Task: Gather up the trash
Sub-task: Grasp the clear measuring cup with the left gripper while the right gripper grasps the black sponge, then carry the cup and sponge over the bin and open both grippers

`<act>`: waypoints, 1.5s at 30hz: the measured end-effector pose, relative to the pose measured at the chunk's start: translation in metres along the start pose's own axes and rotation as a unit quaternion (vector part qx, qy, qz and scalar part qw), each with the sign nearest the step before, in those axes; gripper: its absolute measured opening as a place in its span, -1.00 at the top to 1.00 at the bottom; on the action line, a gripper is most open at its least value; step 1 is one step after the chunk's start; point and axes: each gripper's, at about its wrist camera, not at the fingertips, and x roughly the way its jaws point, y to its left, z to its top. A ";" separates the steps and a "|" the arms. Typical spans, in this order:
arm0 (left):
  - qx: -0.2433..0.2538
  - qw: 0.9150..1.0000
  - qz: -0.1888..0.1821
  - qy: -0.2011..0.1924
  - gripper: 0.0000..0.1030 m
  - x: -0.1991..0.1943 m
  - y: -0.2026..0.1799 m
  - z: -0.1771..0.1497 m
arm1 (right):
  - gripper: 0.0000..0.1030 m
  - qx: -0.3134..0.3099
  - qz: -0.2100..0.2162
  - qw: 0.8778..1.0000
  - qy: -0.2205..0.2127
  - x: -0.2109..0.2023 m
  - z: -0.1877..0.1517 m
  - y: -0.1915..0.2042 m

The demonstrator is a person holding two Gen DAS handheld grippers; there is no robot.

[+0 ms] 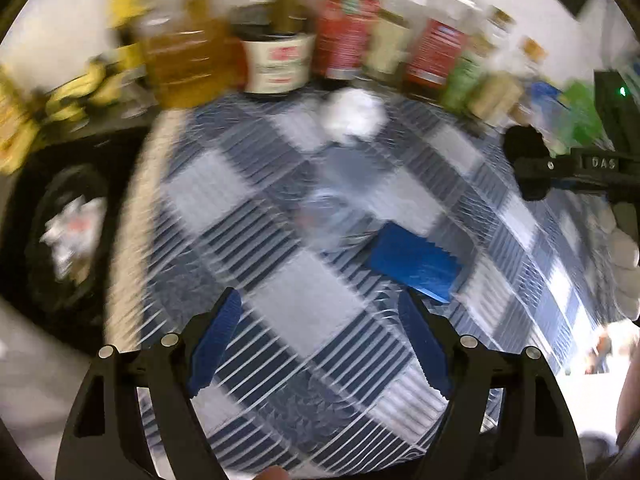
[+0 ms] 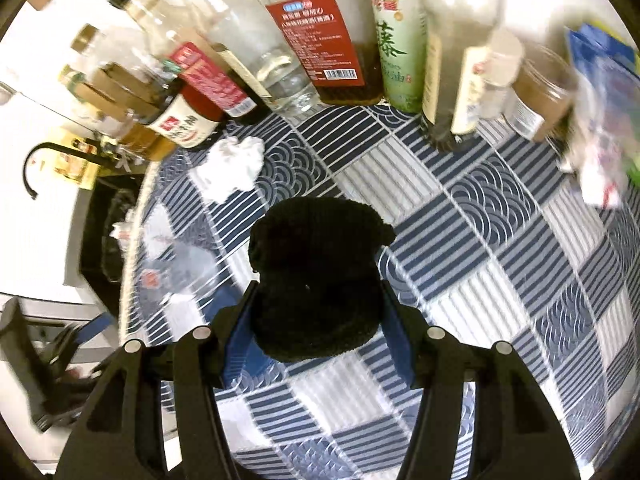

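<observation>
Right claw [image 2: 318, 300] is closed on a black fuzzy bundle [image 2: 316, 276], which fills the gap between its blue pads and sticks out forward over the desk [image 2: 500, 248]. Whether that dark lump is trash or a cloth I cannot tell. Left claw [image 1: 320, 344] stands wide with nothing between its fingers, hovering above the checked blue-and-white cloth that covers the desk.

Taking the bundle as the landmark: a crumpled white paper ball [image 2: 234, 166] lies just beyond it and to its left, loose on the cloth and short of the row of bottles [image 2: 320, 40] along the far edge. To the bundle's near left lies a clear plastic wrapper [image 2: 176, 264], hard to make out against the pattern. Farther left, off the desk's edge and lower down, sits a black bin [image 1: 72, 232] with white scraps already in it. The left view is blurred but shows the same paper ball [image 1: 354, 114], a flat blue piece [image 1: 416, 264] ahead of the empty claw, and the right claw [image 1: 532, 168] at the frame's right side.

Judging by this, the collecting is partway done: one piece is held, and at least the paper ball and wrapper remain. Next likely comes carrying the held piece left to the bin and letting go above it, while the empty claw goes for the wrapper or the blue piece nearest it.
</observation>
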 end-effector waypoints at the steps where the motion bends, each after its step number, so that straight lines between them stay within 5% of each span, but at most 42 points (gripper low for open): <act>1: 0.009 1.000 -0.011 0.008 -0.53 0.010 -0.002 0.003 | -0.12 0.005 -0.002 1.000 -0.004 -0.005 -0.006 0.001; 16: 0.126 0.991 -0.027 0.035 -0.53 0.074 -0.003 0.039 | -0.13 0.097 -0.038 0.994 -0.016 -0.025 -0.070 -0.016; 25: 0.109 0.991 -0.046 0.062 -0.52 0.097 0.010 0.052 | -0.13 0.146 -0.029 0.989 -0.017 -0.005 -0.084 -0.005; 28: 0.106 0.991 -0.054 0.065 -0.36 0.098 0.019 0.053 | -0.13 0.151 -0.025 0.988 -0.012 0.002 -0.087 0.006; 30: 0.103 0.990 -0.064 0.068 -0.08 0.099 0.024 0.054 | -0.13 0.154 -0.023 0.988 -0.014 0.003 -0.088 0.014; 45: 0.118 0.987 -0.101 0.040 0.04 0.082 0.031 0.059 | -0.13 0.156 -0.027 0.987 -0.015 0.005 -0.090 0.039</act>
